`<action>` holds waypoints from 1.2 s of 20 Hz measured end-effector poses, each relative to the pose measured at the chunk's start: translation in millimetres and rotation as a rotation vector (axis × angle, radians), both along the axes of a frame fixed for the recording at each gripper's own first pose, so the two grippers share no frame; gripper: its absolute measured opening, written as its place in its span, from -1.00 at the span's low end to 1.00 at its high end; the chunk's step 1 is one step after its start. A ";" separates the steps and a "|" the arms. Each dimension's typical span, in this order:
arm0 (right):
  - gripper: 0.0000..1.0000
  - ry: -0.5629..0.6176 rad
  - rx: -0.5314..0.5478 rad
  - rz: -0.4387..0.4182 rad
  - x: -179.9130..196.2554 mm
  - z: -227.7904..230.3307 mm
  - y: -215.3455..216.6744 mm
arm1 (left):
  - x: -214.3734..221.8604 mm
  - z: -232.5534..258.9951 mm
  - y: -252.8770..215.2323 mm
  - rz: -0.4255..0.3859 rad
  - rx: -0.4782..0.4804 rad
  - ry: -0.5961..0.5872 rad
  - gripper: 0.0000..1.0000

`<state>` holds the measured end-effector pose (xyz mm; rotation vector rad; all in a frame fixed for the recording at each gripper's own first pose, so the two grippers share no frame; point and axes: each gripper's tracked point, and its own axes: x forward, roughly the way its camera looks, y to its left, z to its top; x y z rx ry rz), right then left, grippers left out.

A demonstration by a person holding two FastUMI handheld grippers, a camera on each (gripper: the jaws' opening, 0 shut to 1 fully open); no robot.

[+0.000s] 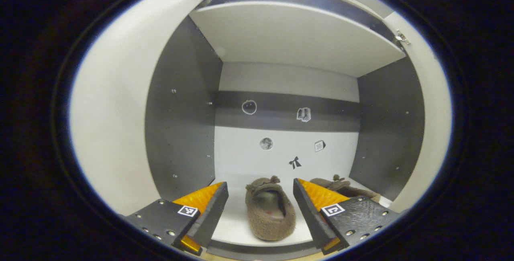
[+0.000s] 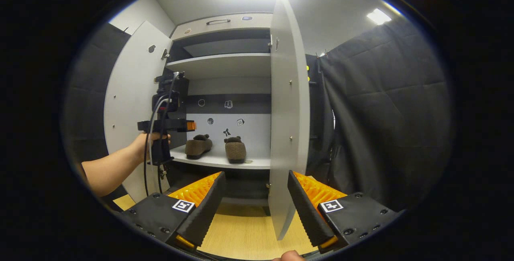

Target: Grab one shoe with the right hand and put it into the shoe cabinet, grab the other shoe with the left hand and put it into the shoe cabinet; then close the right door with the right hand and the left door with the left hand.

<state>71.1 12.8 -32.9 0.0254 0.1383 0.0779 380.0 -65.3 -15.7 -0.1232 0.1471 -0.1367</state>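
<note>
Shoes were both on the cabinet shelf (image 2: 225, 160): one slipper (image 1: 270, 209) lay ahead of your spread, empty left claw (image 1: 260, 209), its mate (image 1: 341, 186) just beside it. Doors came next, by my reading. Your right claw (image 2: 253, 200), also spread and empty, straddled the right door (image 2: 287, 124); that panel looked stiff, light and smooth, so push its free edge rather than pinch. The left door (image 2: 128, 104) stood wide open.
</note>
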 end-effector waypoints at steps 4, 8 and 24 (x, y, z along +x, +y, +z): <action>0.95 -0.003 0.020 -0.010 -3.4 7.0 -25.7 | -56.6 23.4 0.4 -0.025 0.024 -0.036 1.00; 0.93 -0.018 0.018 -0.024 -4.2 15.5 -51.7 | -108.0 41.5 -1.6 -0.048 0.055 -0.061 1.00; 0.95 -0.062 0.009 -0.202 47.3 49.5 -156.3 | -279.7 38.1 60.1 0.046 0.085 -0.003 0.89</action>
